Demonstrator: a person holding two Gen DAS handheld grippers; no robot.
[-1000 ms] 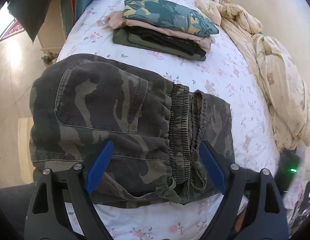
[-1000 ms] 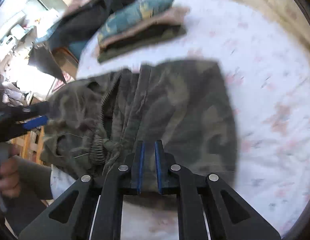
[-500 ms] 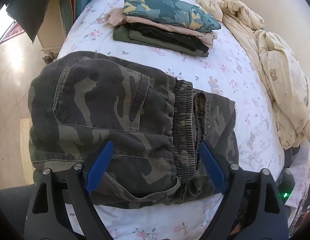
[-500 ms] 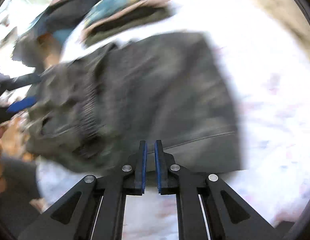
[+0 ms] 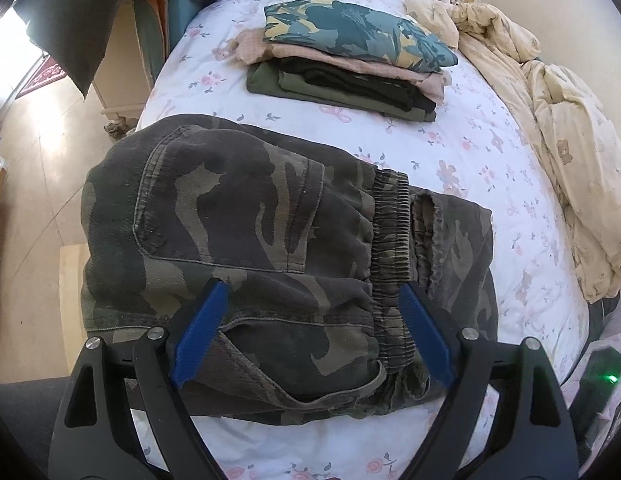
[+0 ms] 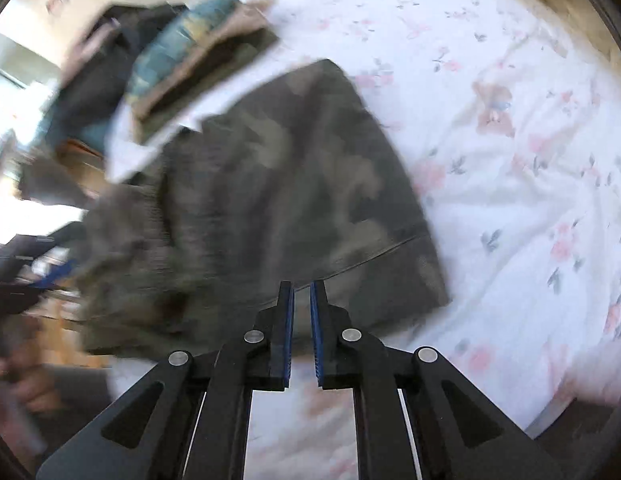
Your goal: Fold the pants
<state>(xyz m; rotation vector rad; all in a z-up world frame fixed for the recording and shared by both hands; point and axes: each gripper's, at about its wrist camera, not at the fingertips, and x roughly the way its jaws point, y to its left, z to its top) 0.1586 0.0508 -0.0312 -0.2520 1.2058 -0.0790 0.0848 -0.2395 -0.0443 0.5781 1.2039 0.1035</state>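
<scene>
On the floral bedsheet (image 5: 450, 148), left wrist view: camouflage pants (image 5: 270, 248) lie folded into a compact bundle near the bed's edge, cargo pocket up, elastic waistband (image 5: 390, 256) running across the right part. Left gripper (image 5: 312, 322) hovers above the bundle's near side, jaws spread wide, nothing pinched. Stack of folded clothes (image 5: 350, 64) sits further up the bed, apart from the pants. Cream comforter (image 5: 570, 152) bunched along the right.

Right wrist view, blurred: same camouflage pants (image 6: 278, 200) fill the centre-left on the bedsheet (image 6: 510, 160). Right gripper (image 6: 301, 300) has blue pads almost together, thin gap, no cloth visible between them; tips over the bundle's near edge. Folded stack (image 6: 190, 64) upper left. Hand (image 6: 22, 380) at lower left edge.
</scene>
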